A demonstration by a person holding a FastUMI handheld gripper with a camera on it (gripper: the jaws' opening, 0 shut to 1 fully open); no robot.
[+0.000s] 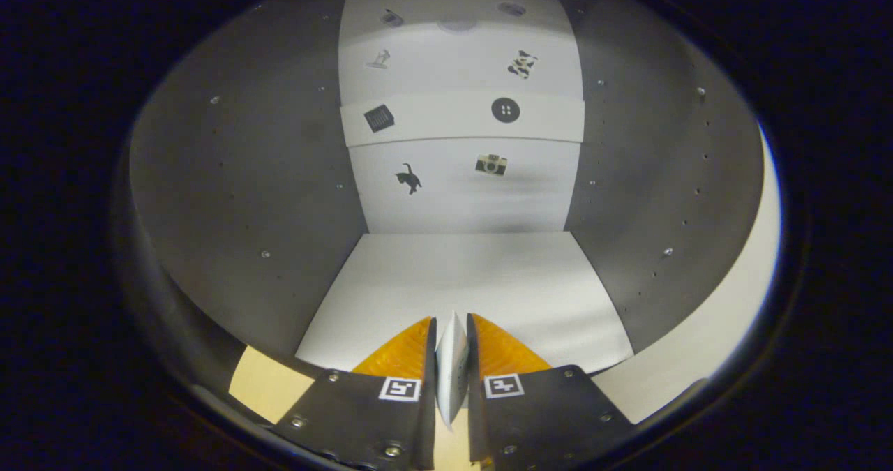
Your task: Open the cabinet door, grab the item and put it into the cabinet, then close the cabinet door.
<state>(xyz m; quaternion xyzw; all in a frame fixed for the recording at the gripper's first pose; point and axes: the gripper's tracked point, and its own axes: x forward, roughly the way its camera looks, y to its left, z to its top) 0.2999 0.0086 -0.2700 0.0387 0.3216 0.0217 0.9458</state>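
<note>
I look straight into the open cabinet (460, 282), whose white floor stretches ahead of the fingers. Its back wall (460, 185) is white with small stickers and a shelf edge across it. The side walls are dark grey with rows of small holes. My gripper (451, 349) is shut on a thin white packet (452, 370), held upright on edge between both fingers. The packet's top corner pokes just past the fingertips, over the front part of the cabinet floor. The cabinet door is out of sight.
A pale wooden surface (268, 384) shows below the cabinet's front edge at the left. A bright white edge (732, 317) runs along the outside of the right wall. The cabinet floor ahead holds nothing.
</note>
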